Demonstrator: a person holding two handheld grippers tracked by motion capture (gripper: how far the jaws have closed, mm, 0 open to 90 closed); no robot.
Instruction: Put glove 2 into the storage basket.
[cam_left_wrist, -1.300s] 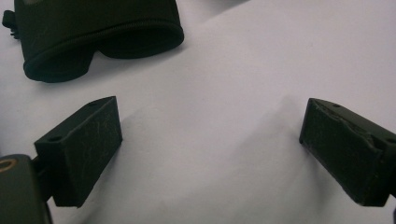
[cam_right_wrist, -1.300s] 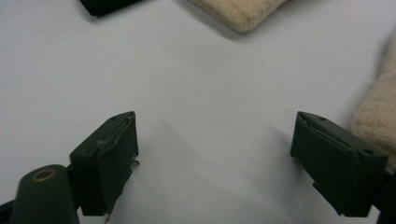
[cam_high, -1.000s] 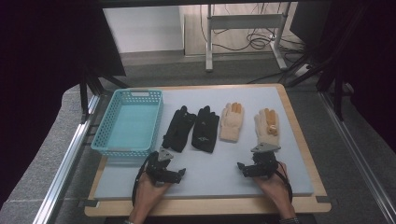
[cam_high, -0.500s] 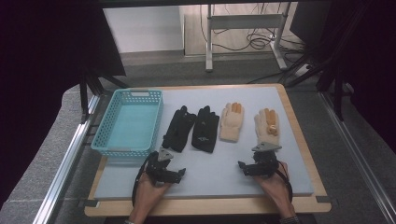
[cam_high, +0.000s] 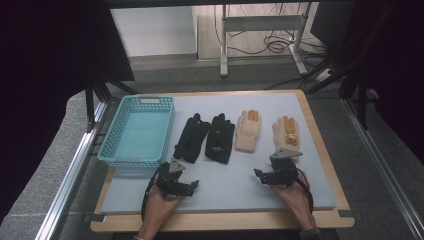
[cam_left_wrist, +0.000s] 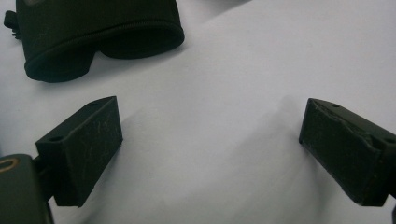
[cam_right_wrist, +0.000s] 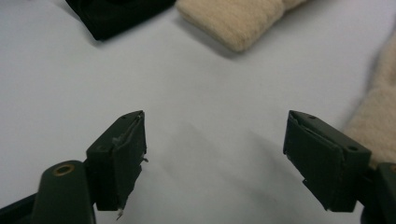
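left gripper (cam_high: 186, 181): jaws spread, empty, facing black gloves (cam_high: 206, 137) | right gripper (cam_high: 265, 173): jaws just narrowing, empty, by tan gloves (cam_high: 266, 131) | basket (cam_high: 116, 156) likely destination

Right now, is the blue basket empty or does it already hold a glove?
Empty. The high view shows the blue basket with a bare floor; all four gloves lie on the mat beside it.

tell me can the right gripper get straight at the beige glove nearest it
Probably yes: the right gripper has open jaws with nothing between them, and the beige glove lies flat just ahead on the table, nothing between.
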